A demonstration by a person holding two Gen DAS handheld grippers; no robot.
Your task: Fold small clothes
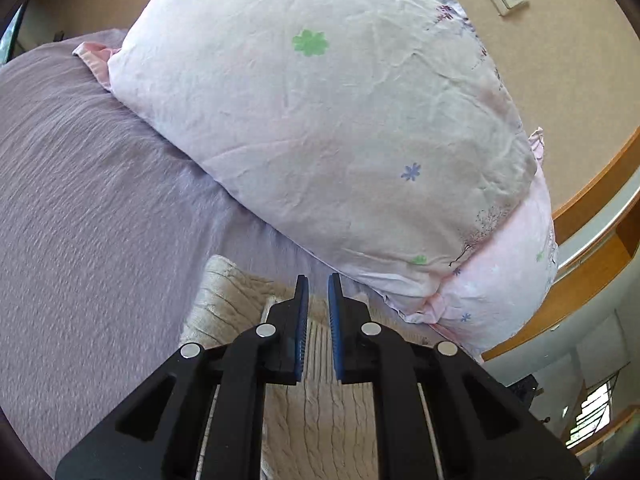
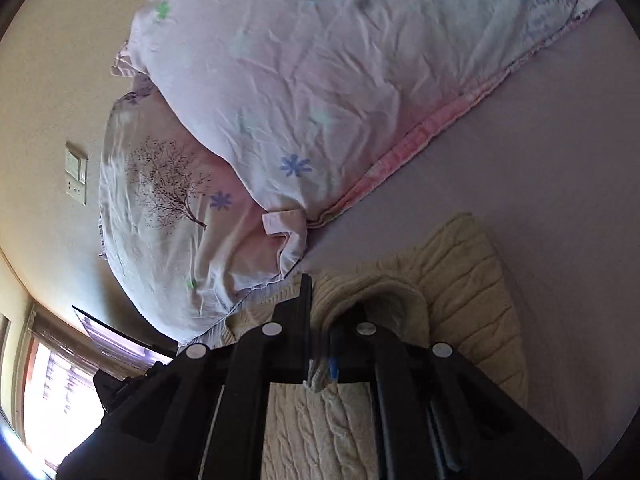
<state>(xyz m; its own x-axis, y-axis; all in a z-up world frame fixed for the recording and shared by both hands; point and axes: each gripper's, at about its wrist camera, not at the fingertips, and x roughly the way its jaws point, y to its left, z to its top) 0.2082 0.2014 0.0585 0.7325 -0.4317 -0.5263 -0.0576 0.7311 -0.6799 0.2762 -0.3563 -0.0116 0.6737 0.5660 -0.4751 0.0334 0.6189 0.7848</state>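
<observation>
Garment: a small cream cable-knit garment (image 2: 472,280) is lying on the lilac crinkle-textured bed sheet (image 1: 80,200), just beside the lower edge of the large pale pink pillow printed with green and blue flowers (image 1: 320,120); part of it is doubling back over itself in a raised fold near the right gripper

Right gripper: the black two-finger right gripper (image 2: 320,304) is pinching a layer of the cream knit; its jaws are closing on the cloth, a tuft of which is showing between the blue pads lower down; the cloth is rising off the bed around that grip

Left gripper: the black two-finger left gripper (image 1: 318,280) is hovering over the same knit, on the side facing the pillow; its jaws are standing a narrow gap apart with nothing between the blue ribbed pads; whether the tips are touching the cloth I cannot tell

Step in hand: judging from the lifted layer, a fold is under way, with one edge being carried across the rest of the garment

Next move: it is likely calling for the left gripper to take or pin the matching edge, so both sides are travelling level and the fold is landing square; the knit looks soft and stretchy, so a one-sided pull could skew it

Writing: no brand, label or legible text is showing; a second pillow with a bare-tree print (image 2: 168,184) is lying beneath the flowered pillow
</observation>
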